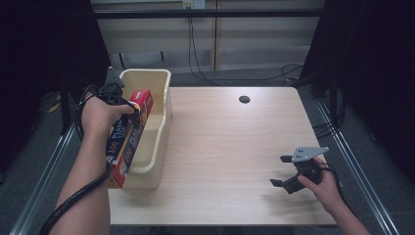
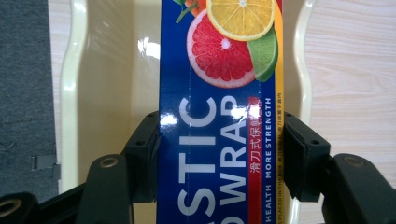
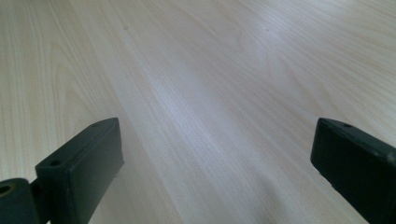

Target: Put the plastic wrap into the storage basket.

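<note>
A: What kind of surface is seen?

B: A pale wood-grain desk (image 1: 230, 147) is seen, with a small dark round hole (image 1: 244, 99) near its far edge. Grey floor is visible around it, metal rails (image 1: 44, 181) run along the left and right sides, and black cables (image 1: 205, 73) are trailed across the floor beyond the far edge, before a light panelled wall. Dark drapes are hung on either side.

A: Where is the box found?

B: A blue plastic wrap box (image 1: 128, 139), printed with citrus slices, is held tilted over a cream bin (image 1: 159, 122) at the desk's left edge. Whether its near end is touching the bin's near rim cannot be told.

A: How are the left gripper's fingers set?

B: The left gripper (image 2: 219, 154) is clamped across the box's width; its fingers (image 2: 147, 149) are pressed against both long sides, as seen in the left gripper view.

A: And the other one?

B: The right gripper (image 1: 283, 171) is held near the desk's near right corner, its fingers (image 3: 84, 163) spread wide over bare wood, nothing being pinched.
</note>
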`<state>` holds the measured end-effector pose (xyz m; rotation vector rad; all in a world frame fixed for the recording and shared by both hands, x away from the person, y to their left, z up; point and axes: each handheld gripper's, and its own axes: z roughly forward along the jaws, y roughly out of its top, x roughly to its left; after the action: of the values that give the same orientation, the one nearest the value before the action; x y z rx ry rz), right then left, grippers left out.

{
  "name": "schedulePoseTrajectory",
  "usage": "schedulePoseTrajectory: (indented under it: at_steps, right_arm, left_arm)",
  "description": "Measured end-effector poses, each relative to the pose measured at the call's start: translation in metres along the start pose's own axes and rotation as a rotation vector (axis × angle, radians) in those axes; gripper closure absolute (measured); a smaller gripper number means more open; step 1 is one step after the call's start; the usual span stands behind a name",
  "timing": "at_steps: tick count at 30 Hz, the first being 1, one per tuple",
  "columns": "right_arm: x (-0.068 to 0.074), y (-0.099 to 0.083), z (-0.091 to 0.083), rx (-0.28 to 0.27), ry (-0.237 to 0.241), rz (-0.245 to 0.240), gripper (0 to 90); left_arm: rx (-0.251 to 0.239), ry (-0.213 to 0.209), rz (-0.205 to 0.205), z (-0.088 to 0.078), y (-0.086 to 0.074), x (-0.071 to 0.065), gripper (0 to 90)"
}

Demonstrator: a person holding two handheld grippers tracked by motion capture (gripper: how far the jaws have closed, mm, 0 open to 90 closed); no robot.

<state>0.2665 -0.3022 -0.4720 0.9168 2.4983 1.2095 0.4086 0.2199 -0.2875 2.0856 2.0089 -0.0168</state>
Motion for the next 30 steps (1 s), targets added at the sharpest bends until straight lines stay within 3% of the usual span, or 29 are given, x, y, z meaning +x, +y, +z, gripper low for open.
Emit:
schedulePoseTrajectory:
  at_steps: [11, 30]
  right_arm:
    - [0.000, 0.000, 0.000, 0.001, -0.002, 0.000, 2.0]
    - [0.001, 0.000, 0.001, 0.008, 0.000, -0.005, 2.0]
  left_arm:
    - [0.023, 0.009, 0.005, 0.011, 0.002, 0.001, 40.6]
    - [0.073, 0.014, -0.022, 0.031, 0.006, 0.001, 40.4]
